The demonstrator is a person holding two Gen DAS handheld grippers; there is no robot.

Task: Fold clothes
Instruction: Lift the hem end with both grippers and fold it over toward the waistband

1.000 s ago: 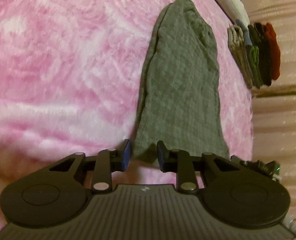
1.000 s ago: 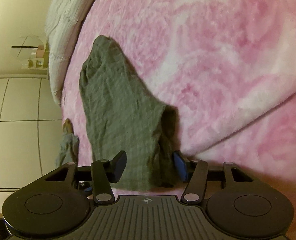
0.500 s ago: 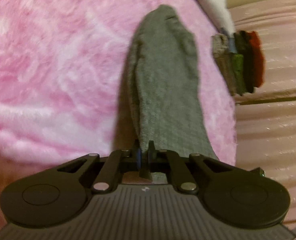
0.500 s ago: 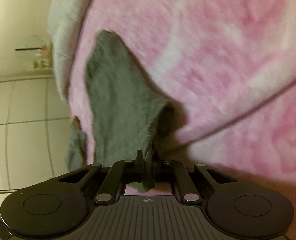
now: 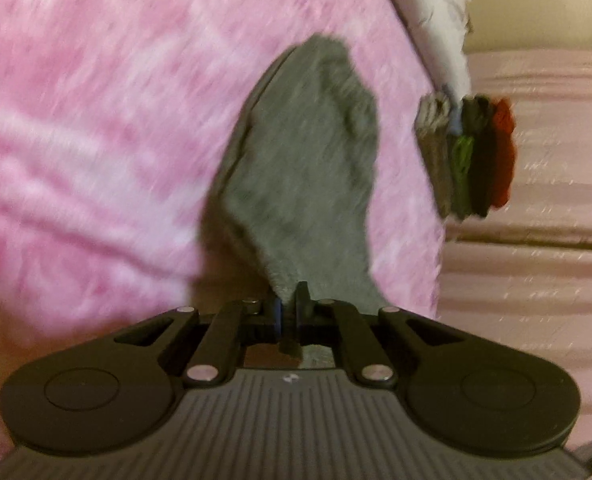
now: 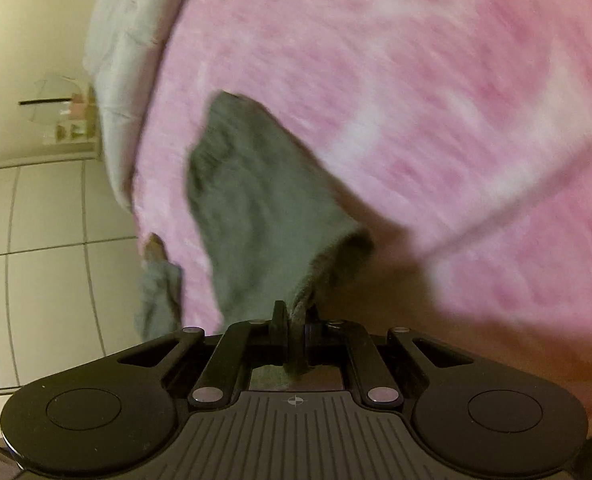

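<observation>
Pink fleece blanket covers the bed; pale sheet at its far edge. Grey cloth lies lengthwise on blanket w/ its near end lifted; folded stack (tan, green, dark, red) sits near, off blanket's edge. L gripper & R gripper both closed, each pinching a near corner of cloth.

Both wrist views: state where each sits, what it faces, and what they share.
Left wrist: on the left gripper, facing down its fingers along the grey garment toward folded clothes.
Right wrist: on the right gripper, facing the same garment and tiled floor.
Shared: the garment on the pink blanket, pinched at its near edge.
</observation>
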